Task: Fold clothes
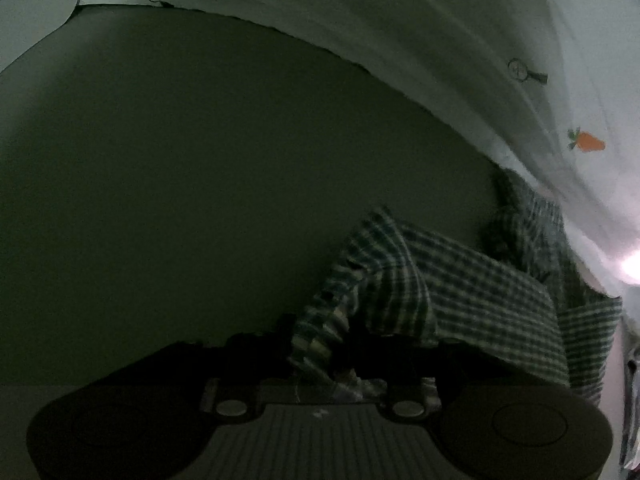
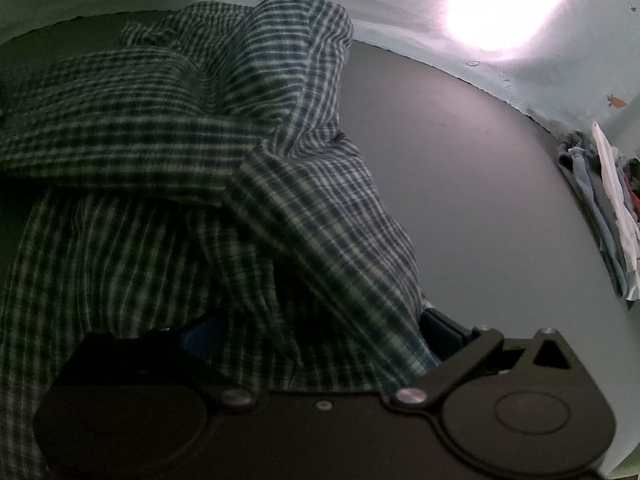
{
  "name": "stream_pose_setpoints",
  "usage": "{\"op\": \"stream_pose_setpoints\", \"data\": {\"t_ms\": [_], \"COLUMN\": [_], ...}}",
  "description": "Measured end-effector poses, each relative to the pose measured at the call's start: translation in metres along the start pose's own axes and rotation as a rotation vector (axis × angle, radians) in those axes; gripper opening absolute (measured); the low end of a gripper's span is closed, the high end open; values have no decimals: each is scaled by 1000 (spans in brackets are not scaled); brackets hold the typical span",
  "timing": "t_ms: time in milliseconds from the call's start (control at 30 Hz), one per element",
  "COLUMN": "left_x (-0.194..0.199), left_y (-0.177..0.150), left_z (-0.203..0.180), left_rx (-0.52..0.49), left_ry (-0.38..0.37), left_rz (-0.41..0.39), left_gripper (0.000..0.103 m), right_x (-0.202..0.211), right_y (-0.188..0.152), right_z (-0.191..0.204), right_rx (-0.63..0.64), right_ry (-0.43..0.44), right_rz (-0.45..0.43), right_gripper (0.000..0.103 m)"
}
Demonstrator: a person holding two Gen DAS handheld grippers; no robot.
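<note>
Both jaws pinch the bunched plaid shirt (image 2: 208, 128): left gripper (image 1: 320, 354), right gripper (image 2: 316, 332). Keep tension even while spreading it flat on the counter (image 2: 460, 168).

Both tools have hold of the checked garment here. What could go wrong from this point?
The green-and-white checked shirt is bunched in overlapping folds, so pulling may set creases or tangle a sleeve. The left tool pinches only a narrow gathered strip, which might slip out. The stack of folded clothes sits at the grey table's edge; a wide sweep could knock it.
</note>
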State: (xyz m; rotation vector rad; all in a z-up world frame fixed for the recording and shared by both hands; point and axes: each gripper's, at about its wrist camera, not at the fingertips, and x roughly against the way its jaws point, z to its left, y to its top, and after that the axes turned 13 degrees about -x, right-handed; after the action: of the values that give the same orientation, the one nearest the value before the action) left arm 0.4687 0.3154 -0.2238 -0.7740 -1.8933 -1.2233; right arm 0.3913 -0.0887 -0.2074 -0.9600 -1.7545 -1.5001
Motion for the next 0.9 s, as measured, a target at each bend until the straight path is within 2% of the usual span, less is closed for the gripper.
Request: {"op": "stream_pose_setpoints", "data": {"t_ms": [67,133,200,333,467,567,667,767,900], "left_x": [3,8,14,38,65,74,78,76,74], "left_y": [-1,-1,-2,-12,-35,-59,-88,-117,-160], "left_z": [1,1,0,-2,-17,-42,-78,-116,-169], "left_rx": [11,14,16,26,21,7,-57,-126,-247], "left_ry": [15,52,89,99,110,92,74,49,15], "left_rz": [8,16,19,-18,-54,-32,5,52,115], "left_gripper": [44,59,61,64,70,70,70,71,71], "right_x": [0,2,5,10,15,24,34,38,42], "right_y": [0,0,-1,-6,-11,-20,-34,-47,-60], "right_z": [0,-1,-3,-13,-24,-36,-54,-81,-122], "right_rx": [-6,-12,-16,-8,0,29,53,27,-2], "right_ry": [7,19,34,68,103,129,146,168,180], "right_rz": [-2,-9,-22,-57,-94,-126,-154,-144,-134], "right_gripper": [103,103,103,103,103,103,103,102,96]}}
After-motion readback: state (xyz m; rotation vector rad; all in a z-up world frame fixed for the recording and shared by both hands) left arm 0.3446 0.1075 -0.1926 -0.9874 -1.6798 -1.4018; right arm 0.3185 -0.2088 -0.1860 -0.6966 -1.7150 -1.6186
